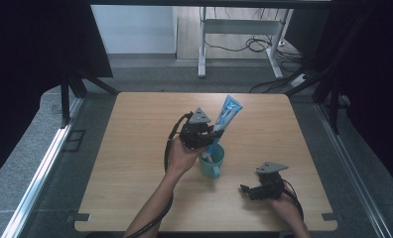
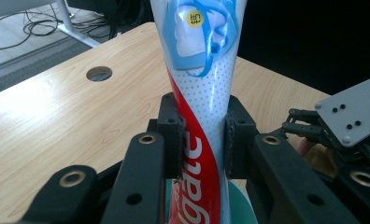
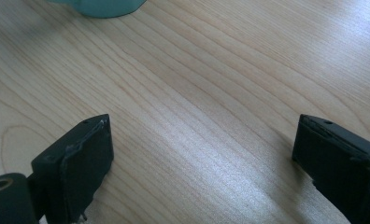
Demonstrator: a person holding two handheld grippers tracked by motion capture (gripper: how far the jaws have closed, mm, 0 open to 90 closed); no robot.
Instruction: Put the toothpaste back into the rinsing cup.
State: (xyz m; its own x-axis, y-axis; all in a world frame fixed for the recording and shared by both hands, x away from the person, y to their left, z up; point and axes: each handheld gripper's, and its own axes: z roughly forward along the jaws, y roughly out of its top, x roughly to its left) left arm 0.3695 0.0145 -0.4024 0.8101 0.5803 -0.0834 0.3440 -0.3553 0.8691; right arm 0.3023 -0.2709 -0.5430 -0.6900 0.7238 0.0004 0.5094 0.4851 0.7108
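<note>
The left gripper is clamping the toothpaste tube and lowering it cap-first into the green cup, so keeping it upright and centred matters, while the right gripper is resting nearby, jaws apart.

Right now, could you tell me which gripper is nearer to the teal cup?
Left. The left gripper holds the toothpaste tube directly over the teal cup; the right gripper rests on the table, off to the cup's side.
</note>
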